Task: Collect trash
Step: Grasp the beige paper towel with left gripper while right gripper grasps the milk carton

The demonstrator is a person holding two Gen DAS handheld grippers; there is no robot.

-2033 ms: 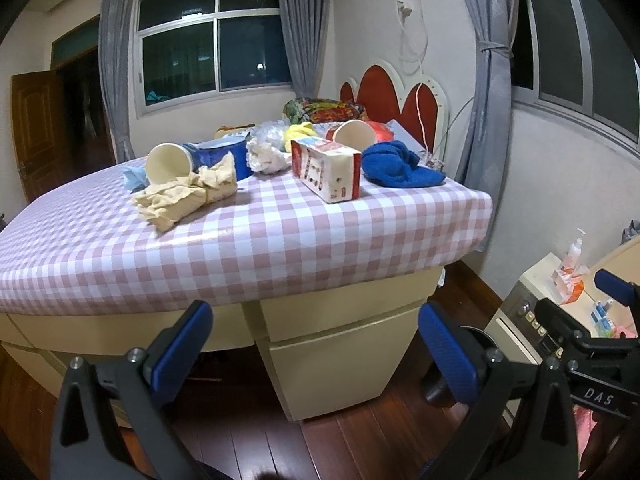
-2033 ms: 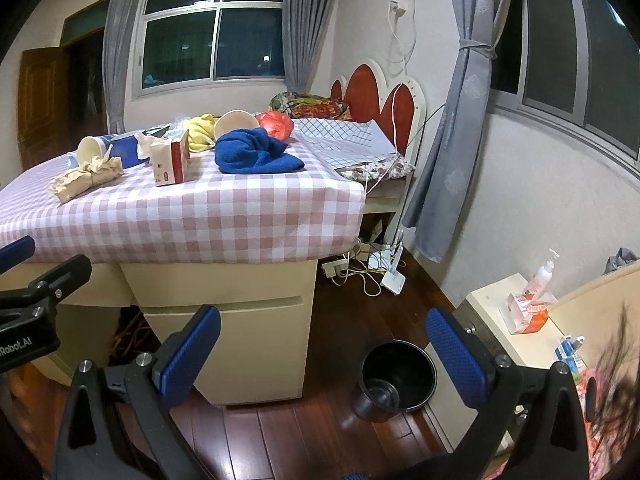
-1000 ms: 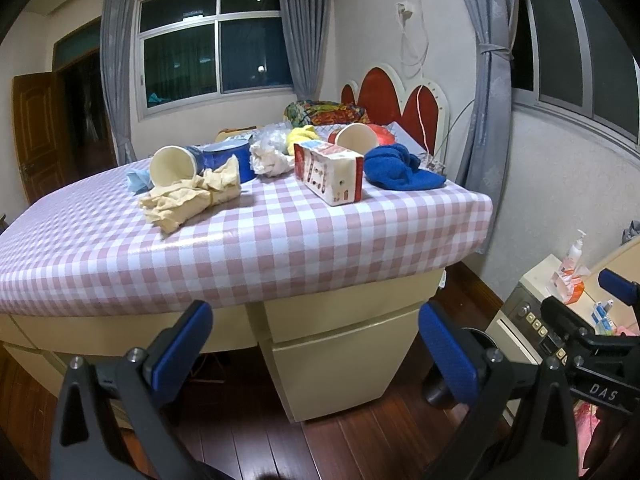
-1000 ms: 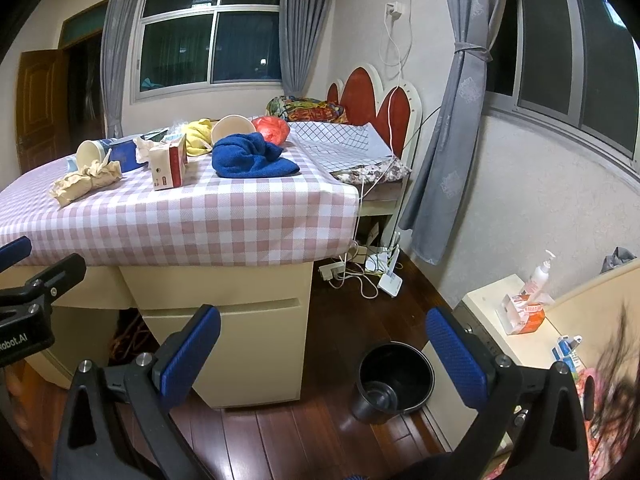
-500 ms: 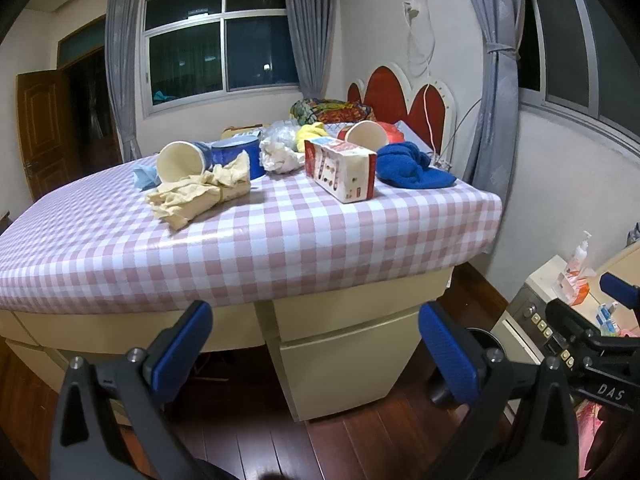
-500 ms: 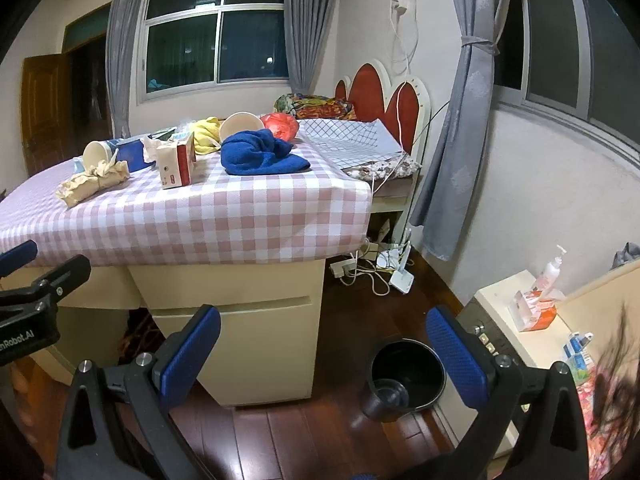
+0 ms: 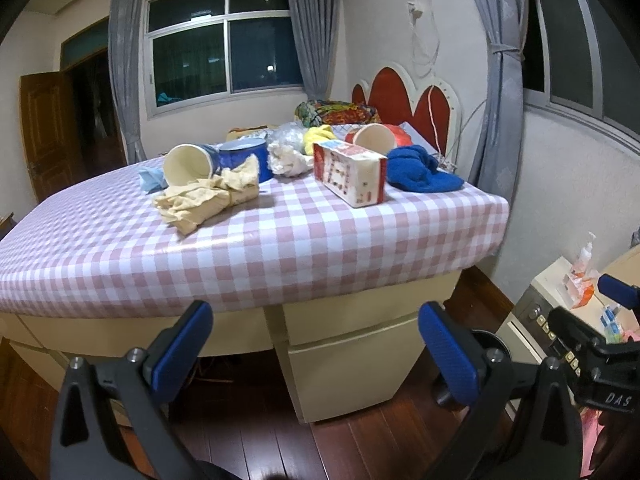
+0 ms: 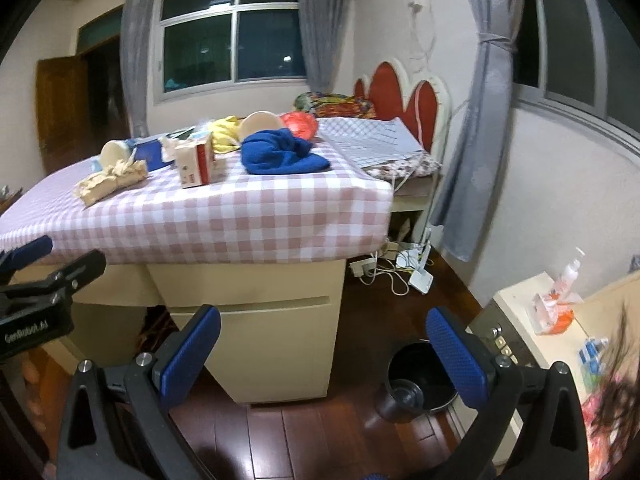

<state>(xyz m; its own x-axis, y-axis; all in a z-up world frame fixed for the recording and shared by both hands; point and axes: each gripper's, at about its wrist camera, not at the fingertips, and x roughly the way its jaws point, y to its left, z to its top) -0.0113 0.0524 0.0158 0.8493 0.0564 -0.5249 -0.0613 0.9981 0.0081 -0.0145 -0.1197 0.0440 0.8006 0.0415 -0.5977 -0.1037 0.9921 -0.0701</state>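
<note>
- The red and white box (image 7: 349, 177) sits on the counter (image 7: 280, 248), which has a pink checked cloth.
- Just right of the box lies a blue cloth (image 7: 420, 170).
- Left of the box lies a crumpled yellow rag (image 7: 204, 200), touching a tipped paper cup (image 7: 188, 166).
- Below the counter's edge, the left tool (image 7: 316, 350) hangs wide open with nothing in it.

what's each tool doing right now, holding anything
Left tool: open, holding nothing.
Right tool: open, holding nothing.
</note>
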